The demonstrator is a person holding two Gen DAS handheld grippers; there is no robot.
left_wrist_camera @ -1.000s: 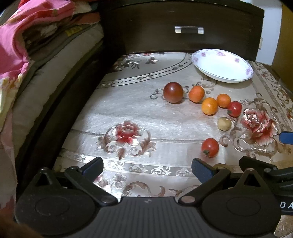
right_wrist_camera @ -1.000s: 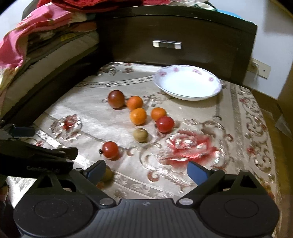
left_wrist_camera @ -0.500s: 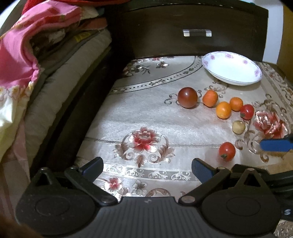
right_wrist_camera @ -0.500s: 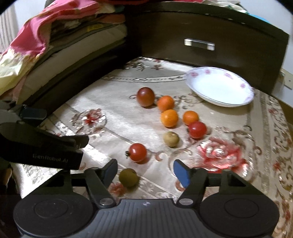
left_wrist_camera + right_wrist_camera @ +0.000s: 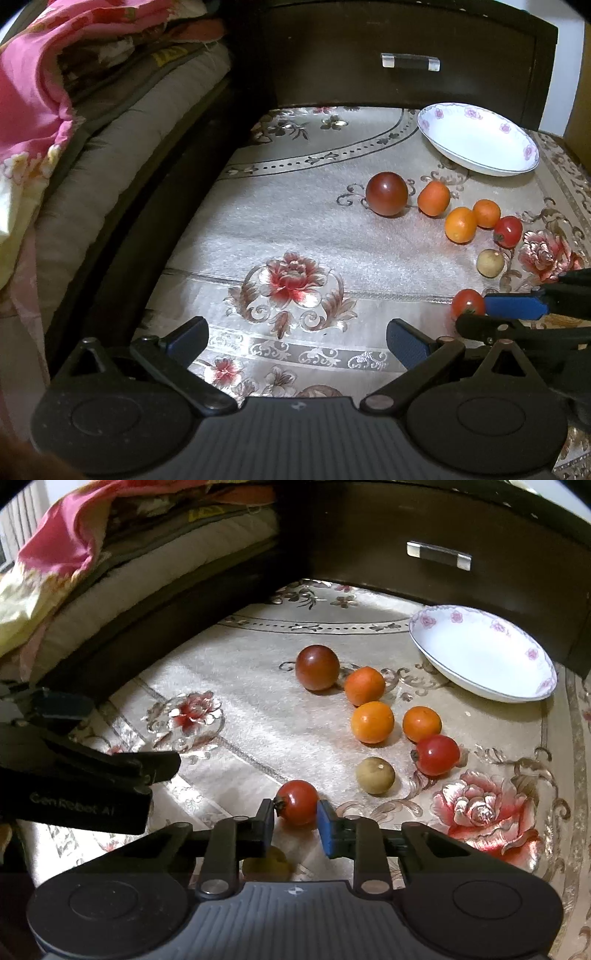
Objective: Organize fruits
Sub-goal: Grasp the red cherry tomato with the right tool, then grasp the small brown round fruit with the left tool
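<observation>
Only right-wrist view: yellowish fruit (image 5: 266,864) under tool (image 5: 295,825).

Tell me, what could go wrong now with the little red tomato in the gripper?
1. The right gripper seems to pinch the red tomato only at its very tips, so it may pop out and roll when lifted.
2. The yellowish fruit lies right under the gripper and could get bumped.
3. The plate sits beyond the other fruits, a long carry for a weak grip.
</observation>
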